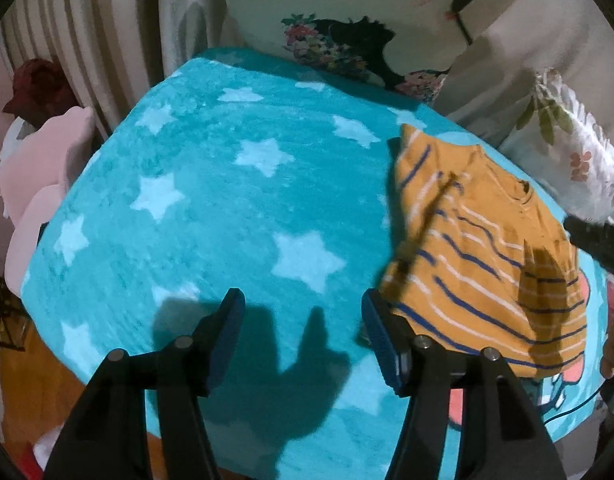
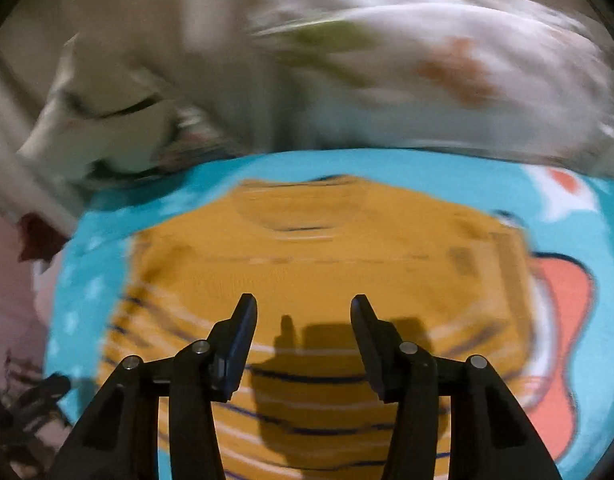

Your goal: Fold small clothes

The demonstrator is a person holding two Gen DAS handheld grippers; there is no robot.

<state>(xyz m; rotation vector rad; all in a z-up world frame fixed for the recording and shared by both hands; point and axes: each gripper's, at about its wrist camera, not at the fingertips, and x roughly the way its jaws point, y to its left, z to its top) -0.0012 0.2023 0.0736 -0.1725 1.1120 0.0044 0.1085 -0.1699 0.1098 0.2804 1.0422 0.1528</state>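
A small mustard-yellow shirt (image 1: 483, 248) with blue and white stripes lies flat on a turquoise star-print blanket (image 1: 227, 208), its left sleeve folded inward. My left gripper (image 1: 303, 312) is open and empty above the blanket, just left of the shirt's lower left corner. The right gripper shows as a dark shape (image 1: 599, 240) at the right edge of the left wrist view. In the right wrist view my right gripper (image 2: 303, 312) is open and empty, hovering over the shirt (image 2: 315, 264) below its collar. That view is motion-blurred.
Floral pillows (image 1: 347, 20) and a white frilled cushion (image 1: 567, 152) stand along the blanket's far edge. A pink cushion (image 1: 39, 184) sits at the left. A curtain (image 1: 91, 40) hangs behind. The blanket (image 2: 579, 320) has an orange fish print at the right.
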